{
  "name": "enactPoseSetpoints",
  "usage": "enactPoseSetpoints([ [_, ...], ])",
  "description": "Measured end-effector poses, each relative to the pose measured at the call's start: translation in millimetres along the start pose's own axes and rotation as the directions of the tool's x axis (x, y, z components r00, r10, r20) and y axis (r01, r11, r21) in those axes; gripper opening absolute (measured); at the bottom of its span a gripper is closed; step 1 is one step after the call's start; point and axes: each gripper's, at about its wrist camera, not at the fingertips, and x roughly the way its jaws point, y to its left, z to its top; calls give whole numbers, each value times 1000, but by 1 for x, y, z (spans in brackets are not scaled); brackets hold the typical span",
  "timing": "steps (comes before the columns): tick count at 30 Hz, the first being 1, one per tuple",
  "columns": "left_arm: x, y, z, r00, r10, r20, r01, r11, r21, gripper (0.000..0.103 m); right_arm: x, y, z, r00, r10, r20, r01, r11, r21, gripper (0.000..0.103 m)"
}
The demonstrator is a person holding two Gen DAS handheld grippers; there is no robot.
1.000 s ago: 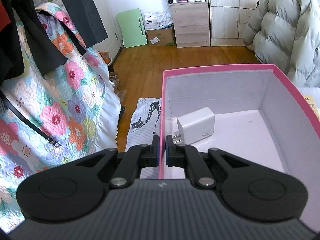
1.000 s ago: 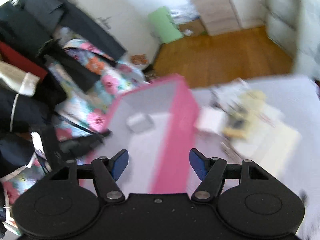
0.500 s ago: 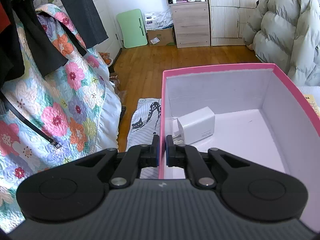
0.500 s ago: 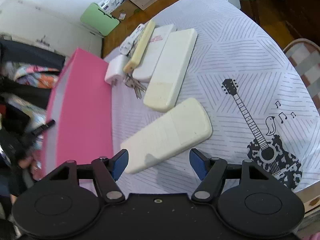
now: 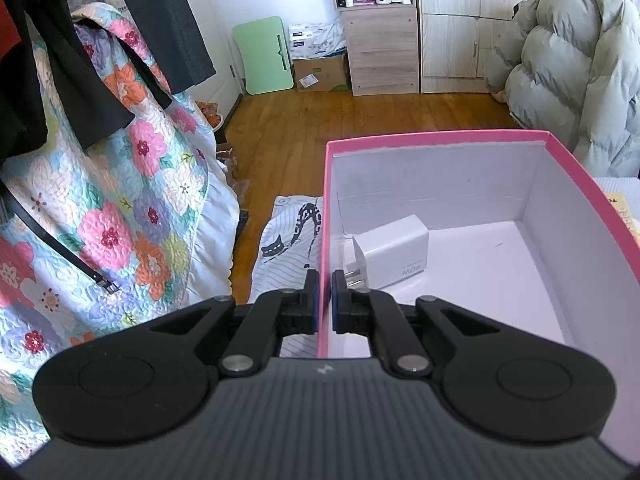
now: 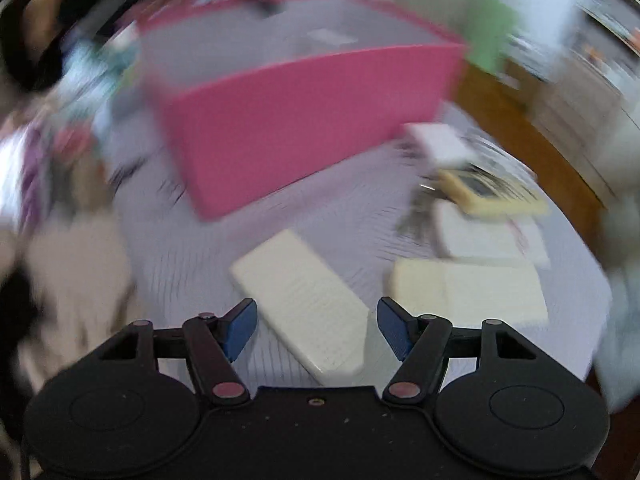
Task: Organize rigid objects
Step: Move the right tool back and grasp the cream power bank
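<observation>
1. While the left gripper [image 5: 325, 300] has its fingers clamped on the near wall of the pink box [image 5: 436, 138], probably steadying it for loading, a white charger [image 5: 390, 254] already lies inside; its print reads "90W", seen inverted.
2. Over the bench, the right gripper [image 6: 316, 328] holds its fingers apart astride a cream remote [image 6: 300, 300], not touching.
3. Blur hides other writing.
</observation>
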Motion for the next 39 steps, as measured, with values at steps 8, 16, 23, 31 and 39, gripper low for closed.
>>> enactPoseSetpoints([
  [8, 1, 10, 0, 999, -39, -1, 39, 997, -60, 4, 20, 5, 22, 997, 28, -68, -33, 996, -79, 65],
  [16, 1, 7, 0, 1000, -24, -2, 24, 999, -42, 4, 21, -11, 24, 996, -70, 58, 49, 952, 302, 63],
  [23, 2, 3, 0, 1000, -14, -6, 14, 999, -36, 4, 38, -12, 25, 999, -33, 26, 25, 969, 245, 78],
  [31, 2, 7, 1, 999, -39, -12, 38, 997, -63, 4, 30, -11, 26, 995, -92, 50, 73, 952, 299, 59],
  [39, 10, 10, 3, 997, -43, -66, 36, 995, -95, 4, -14, -1, 24, 955, -230, 185, 160, 930, 332, 59],
])
